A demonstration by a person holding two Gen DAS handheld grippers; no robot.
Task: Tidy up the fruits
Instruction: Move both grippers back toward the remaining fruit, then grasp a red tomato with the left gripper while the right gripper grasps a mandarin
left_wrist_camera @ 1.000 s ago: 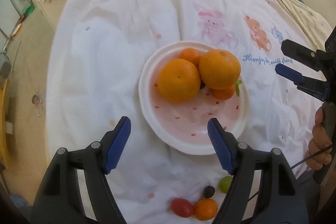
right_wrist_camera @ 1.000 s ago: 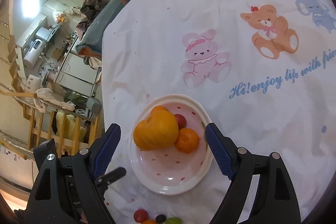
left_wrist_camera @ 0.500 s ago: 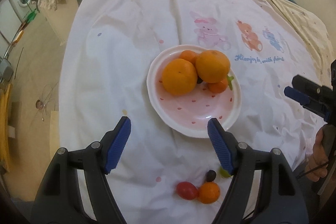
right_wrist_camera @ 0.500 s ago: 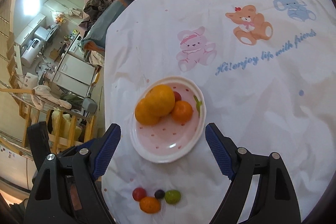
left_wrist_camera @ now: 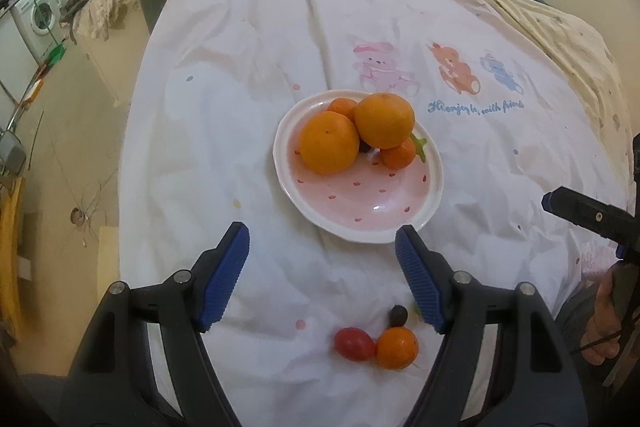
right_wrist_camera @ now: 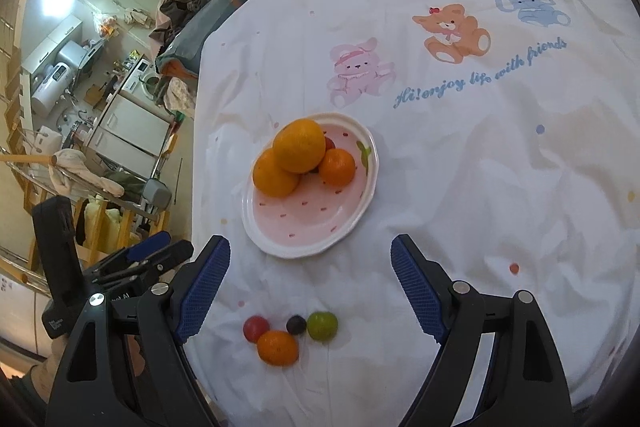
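1. Both tools were held back from the fruit, apparently so the whole layout could be surveyed before a pick; nothing was touched.
2. Left hand-held gripper [left_wrist_camera: 322, 259]: jaws spread wide, nothing between them, hovering over the near rim of the plate [left_wrist_camera: 434, 187].
3. Right hand-held gripper [right_wrist_camera: 310, 279]: likewise gaping and empty, aimed between the plate and the loose fruit.
4. The surface was a bed under a white sheet [right_wrist_camera: 460, 167] printed with cartoon animals, so soft and wrinkled; round fruit was judged unlikely to roll far.
5. Plate contents: two large oranges [left_wrist_camera: 330, 143], one propped partly on the other, plus two small mandarins [left_wrist_camera: 398, 155] and a dark berry wedged beneath. All were piled toward the far side, so the near half of the pink dish was bare, which was judged to be room for more.
6. Loose on the sheet, nearer than the plate and clear of it: a red tomato [right_wrist_camera: 256, 328], a small mandarin [right_wrist_camera: 278, 347] touching it, a dark grape [right_wrist_camera: 296, 324] and a green fruit [right_wrist_camera: 322, 325], clustered tightly.
7. The loose cluster was taken as the remaining work. Its tight packing was judged awkward: neighbours could be nudged when one is gripped.
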